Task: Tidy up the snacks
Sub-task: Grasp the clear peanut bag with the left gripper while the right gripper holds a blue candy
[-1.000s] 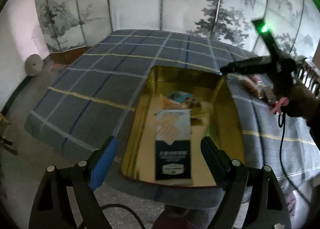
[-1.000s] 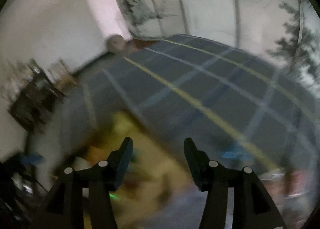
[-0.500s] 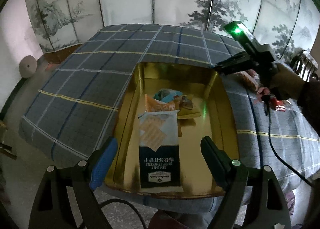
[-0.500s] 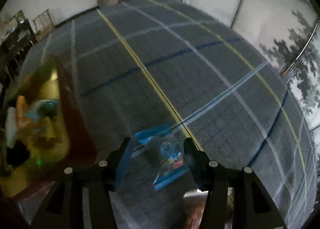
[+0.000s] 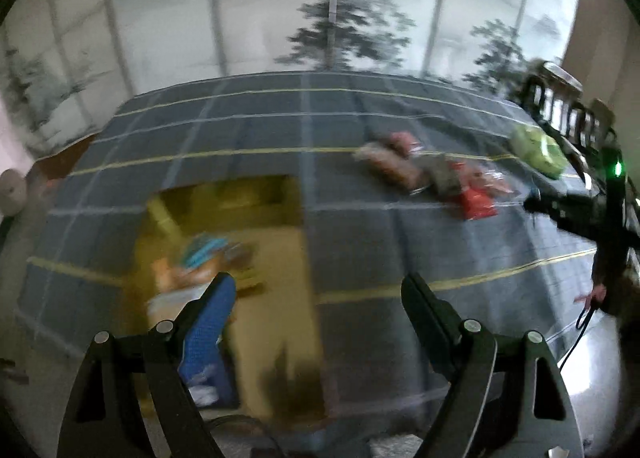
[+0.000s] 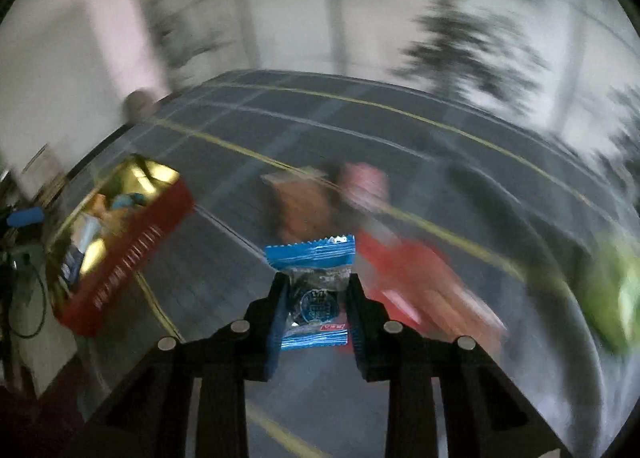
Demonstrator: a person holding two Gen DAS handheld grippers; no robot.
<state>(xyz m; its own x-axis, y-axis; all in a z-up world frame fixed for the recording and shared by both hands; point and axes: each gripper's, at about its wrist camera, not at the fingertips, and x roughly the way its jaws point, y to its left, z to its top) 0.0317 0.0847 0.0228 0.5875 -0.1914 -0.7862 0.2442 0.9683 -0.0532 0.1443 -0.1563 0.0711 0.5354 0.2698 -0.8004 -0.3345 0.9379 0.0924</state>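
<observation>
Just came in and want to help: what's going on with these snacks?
A person is sorting snacks into a gold-lined red tin on a plaid tablecloth. The right tongs have just closed on a blue-wrapped snack packet. The left tongs are open and empty by the tin. More snacks wait on the cloth.

Both my views are dim and smeared by motion blur, with fisheye bending and black corners. Pale light comes off the painted screen (image 5: 320,17) behind the table. The gold tin (image 6: 120,185) throws a bright glare. Only the blue packet (image 6: 316,258) between my right fingers reads sharp.
</observation>
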